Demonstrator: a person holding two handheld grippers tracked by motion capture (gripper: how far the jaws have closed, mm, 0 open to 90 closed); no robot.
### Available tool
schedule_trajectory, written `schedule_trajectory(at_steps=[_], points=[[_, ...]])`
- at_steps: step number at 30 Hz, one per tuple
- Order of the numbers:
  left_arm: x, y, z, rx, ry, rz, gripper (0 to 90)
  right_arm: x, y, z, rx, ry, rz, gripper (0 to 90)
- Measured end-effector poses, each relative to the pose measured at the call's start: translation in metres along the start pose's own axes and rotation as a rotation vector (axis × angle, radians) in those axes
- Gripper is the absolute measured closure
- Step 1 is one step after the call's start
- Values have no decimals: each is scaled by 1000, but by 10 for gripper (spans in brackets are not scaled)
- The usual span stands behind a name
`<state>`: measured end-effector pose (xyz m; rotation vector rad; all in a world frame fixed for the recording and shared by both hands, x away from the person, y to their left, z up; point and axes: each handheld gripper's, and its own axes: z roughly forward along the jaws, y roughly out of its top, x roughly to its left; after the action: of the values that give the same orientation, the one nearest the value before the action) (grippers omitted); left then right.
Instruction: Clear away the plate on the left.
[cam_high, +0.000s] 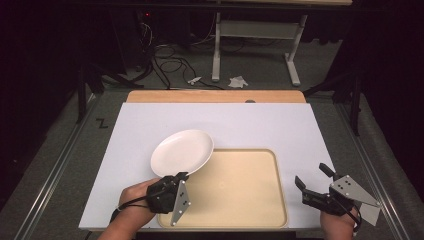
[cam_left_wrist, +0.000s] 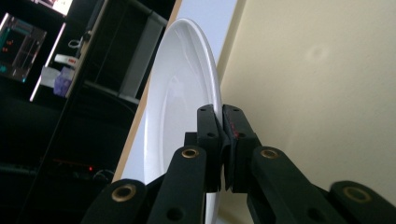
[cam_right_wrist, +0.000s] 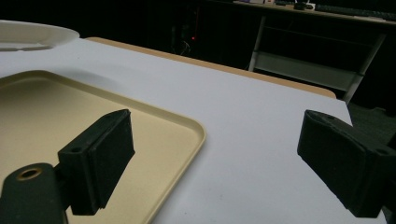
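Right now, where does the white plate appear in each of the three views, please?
High view: the white plate is left of centre, over the tray's far left corner, its near rim clamped in the left tongs.
Left gripper view: the plate stands edge-on in the middle, its rim between the shut jaws.
Right gripper view: its rim shows at the top left corner.
Shared landmark: the beige tray.
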<state>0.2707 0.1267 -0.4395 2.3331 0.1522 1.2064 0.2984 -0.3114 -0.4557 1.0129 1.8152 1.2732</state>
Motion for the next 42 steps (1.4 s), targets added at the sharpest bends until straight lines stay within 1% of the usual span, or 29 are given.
schedule_trajectory(at_steps=[3,6,9,10,13,17,21,24,27,28,32,42], points=[[-6,8,1,-18,-14,15,869,0,0,0,0,-3,-1,114],[-12,16,1,-34,-29,38,869,0,0,0,2,-6,-2,114],[-18,23,2,-53,-44,50,869,1,0,0,0,-5,-4,114],[-20,25,2,-54,-47,62,869,0,0,0,-1,-4,-5,114],[-26,32,2,-69,-60,80,869,0,0,0,-4,0,-4,114],[-34,39,4,-89,-78,103,869,0,0,-1,-1,-5,-3,114],[-42,45,7,-98,-96,124,869,0,0,0,-5,-1,0,114],[-46,47,9,-99,-108,141,868,0,0,-1,-2,-5,-1,114],[-50,47,12,-96,-112,141,869,0,1,-1,0,-6,-1,114],[-50,46,13,-89,-117,150,868,0,1,-1,0,-5,-1,114],[-52,44,18,-72,-129,155,868,0,1,-1,-1,-7,-2,114],[-58,45,21,-73,-142,172,868,0,1,-1,-2,-4,0,114]])
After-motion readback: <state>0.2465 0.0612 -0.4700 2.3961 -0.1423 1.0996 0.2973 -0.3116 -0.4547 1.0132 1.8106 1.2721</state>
